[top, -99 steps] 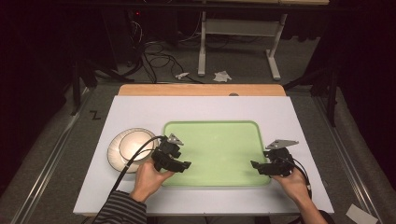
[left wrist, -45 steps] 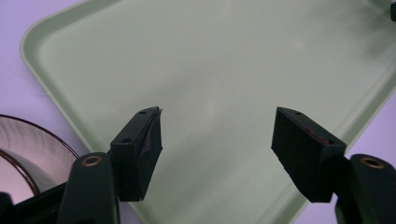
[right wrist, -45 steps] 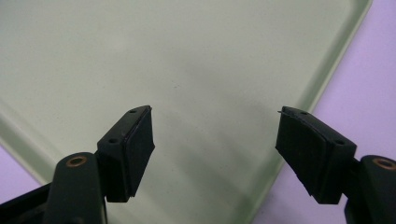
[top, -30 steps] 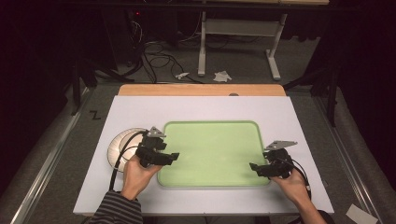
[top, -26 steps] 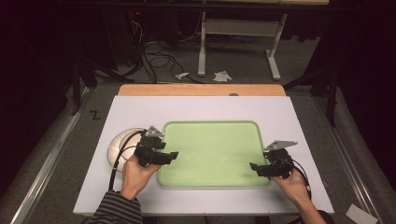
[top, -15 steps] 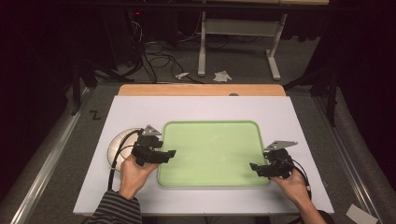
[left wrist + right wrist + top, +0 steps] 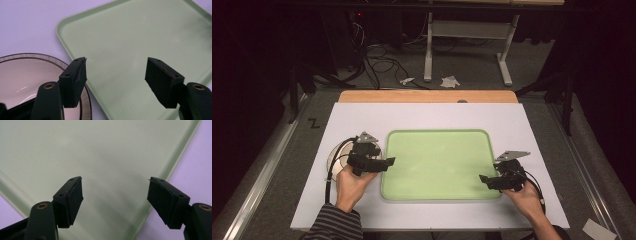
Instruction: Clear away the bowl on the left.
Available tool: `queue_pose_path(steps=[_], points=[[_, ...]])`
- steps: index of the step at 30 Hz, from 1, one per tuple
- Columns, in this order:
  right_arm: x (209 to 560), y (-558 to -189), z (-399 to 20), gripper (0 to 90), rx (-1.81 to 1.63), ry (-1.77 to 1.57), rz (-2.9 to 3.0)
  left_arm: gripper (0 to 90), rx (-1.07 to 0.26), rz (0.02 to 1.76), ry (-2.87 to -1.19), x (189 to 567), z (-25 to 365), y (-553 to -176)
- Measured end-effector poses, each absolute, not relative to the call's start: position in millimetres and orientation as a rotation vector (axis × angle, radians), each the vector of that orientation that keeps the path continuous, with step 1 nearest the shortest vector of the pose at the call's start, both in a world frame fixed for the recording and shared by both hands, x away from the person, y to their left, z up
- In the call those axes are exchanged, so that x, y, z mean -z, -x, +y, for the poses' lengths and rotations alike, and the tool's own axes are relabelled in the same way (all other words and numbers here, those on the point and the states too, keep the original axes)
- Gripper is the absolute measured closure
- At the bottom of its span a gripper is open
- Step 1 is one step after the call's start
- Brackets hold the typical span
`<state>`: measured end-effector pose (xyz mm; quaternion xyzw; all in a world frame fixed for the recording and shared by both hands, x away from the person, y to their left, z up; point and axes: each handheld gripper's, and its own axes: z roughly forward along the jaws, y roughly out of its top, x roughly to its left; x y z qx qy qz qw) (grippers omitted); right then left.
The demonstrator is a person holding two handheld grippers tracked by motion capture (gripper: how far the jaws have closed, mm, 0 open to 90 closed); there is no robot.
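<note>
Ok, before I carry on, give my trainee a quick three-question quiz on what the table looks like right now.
1. True or false: the green tray has something lying on it.
2. Which gripper is next to the plate: A) left gripper, B) right gripper, C) neither?
3. Fill in: the jaws of both grippers stand ____.

Key:
1. False. The tray is bare in the high view and in both gripper views.
2. A. The plate sits just off the tray's left edge, under the left gripper; the right gripper hangs over the tray's near right corner.
3. Open, with nothing between them.
</note>
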<state>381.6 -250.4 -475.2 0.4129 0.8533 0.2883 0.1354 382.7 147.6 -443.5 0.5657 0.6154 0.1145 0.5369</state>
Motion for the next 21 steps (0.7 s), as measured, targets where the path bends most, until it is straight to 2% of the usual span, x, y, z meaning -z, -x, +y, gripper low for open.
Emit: queue_pose_path(steps=[12,21], points=[[476.1,-382.0,-250.5,30.1,-0.833,-1.196,2.472,30.4,-0.253,1.507,-1.258,438.8,164.6,-387.3],[476.0,-381.9,-250.3,30.3,-0.826,-1.197,2.473,30.9,-0.281,1.542,-1.299,442.5,170.2,-389.6]])
